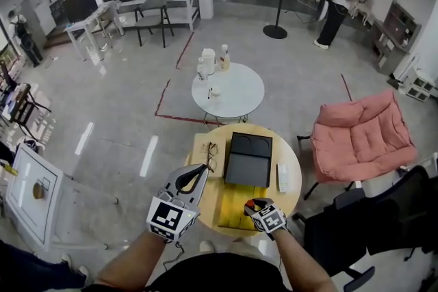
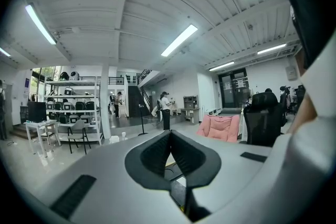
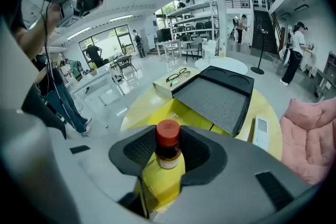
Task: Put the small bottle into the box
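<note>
The right tongs [image 3: 169, 135] pinch the bottle [image 3: 168, 145]: its dark body sits between the two black pads, which press on it from either side. It stands upright in the grip, with the red cap above the pads and a pale label just under the cap. Its base is hidden behind the tongs, so I cannot tell whether it rests on the desk [image 1: 229, 207].

In the head view the bottle is over the near part of the round yellow desk, close to the person. It is short of the box [image 1: 249, 159] and apart from it. The box is black and lies open at the middle of the desk, its grey lining facing up. Nothing shows inside it.

Glasses [image 1: 210, 155] lie on a flat beige case [image 3: 165, 85] at the left of the box. A white remote [image 1: 282, 178] lies on the desk just to the right of the box.

The left tongs [image 2: 170, 135] are pressed together, pad tips meeting, with nothing between them. They are raised at the left edge of the desk and point out across the room.

Beyond the desk stands a smaller white desk [image 1: 236, 96] with a few white bottles at its far edge. A pink chair [image 1: 363, 137] sits to the right.
</note>
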`<state>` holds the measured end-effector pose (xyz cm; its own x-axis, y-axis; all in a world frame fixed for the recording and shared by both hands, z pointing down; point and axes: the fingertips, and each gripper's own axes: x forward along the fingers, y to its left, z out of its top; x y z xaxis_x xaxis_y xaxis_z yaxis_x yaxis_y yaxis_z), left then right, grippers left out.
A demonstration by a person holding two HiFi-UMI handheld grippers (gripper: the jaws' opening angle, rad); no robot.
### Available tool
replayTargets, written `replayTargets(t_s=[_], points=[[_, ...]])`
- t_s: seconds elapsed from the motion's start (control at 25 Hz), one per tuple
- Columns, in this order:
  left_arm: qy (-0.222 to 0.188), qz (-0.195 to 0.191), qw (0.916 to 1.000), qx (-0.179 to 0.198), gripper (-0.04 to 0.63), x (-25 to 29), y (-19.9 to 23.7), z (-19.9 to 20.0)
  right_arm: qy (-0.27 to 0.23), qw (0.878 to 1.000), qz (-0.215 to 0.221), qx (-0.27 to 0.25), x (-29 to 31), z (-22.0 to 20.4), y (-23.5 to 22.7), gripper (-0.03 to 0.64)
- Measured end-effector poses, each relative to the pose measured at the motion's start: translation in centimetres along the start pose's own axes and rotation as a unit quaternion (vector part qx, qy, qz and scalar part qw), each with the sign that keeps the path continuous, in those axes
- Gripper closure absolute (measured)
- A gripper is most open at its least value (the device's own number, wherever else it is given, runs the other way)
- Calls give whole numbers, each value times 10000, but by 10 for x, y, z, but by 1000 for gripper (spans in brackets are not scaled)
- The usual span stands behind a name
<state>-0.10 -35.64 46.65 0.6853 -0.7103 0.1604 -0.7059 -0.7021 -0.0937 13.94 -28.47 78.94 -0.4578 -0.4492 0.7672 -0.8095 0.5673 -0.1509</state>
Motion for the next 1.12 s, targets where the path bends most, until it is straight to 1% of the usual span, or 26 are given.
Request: replayTargets(t_s=[0.12, 0.32, 0.56, 0.88, 1.0, 1.12], points=[[61, -19, 10000, 26, 578, -1, 0, -5, 138, 9999, -2, -87, 6, -6, 0, 464], [108, 17, 9999, -6, 578, -2, 5, -9, 229, 9995, -67, -197, 9, -11, -1, 463], [141, 3, 9999, -4, 578, -2, 5, -13, 361, 9990, -135, -211, 12, -26, 1, 463], [124, -76, 9999, -19, 578, 1, 2, -13, 307, 9994, -138, -106, 10, -28, 3, 459], [113, -83, 9999, -28, 578, 0, 2, -12, 227, 9997, -74, -43, 7, -26, 5, 424], [125, -95, 9999, -46, 578, -2, 3, -13, 132, 9999, -103, 14, 1, -23, 5, 411]])
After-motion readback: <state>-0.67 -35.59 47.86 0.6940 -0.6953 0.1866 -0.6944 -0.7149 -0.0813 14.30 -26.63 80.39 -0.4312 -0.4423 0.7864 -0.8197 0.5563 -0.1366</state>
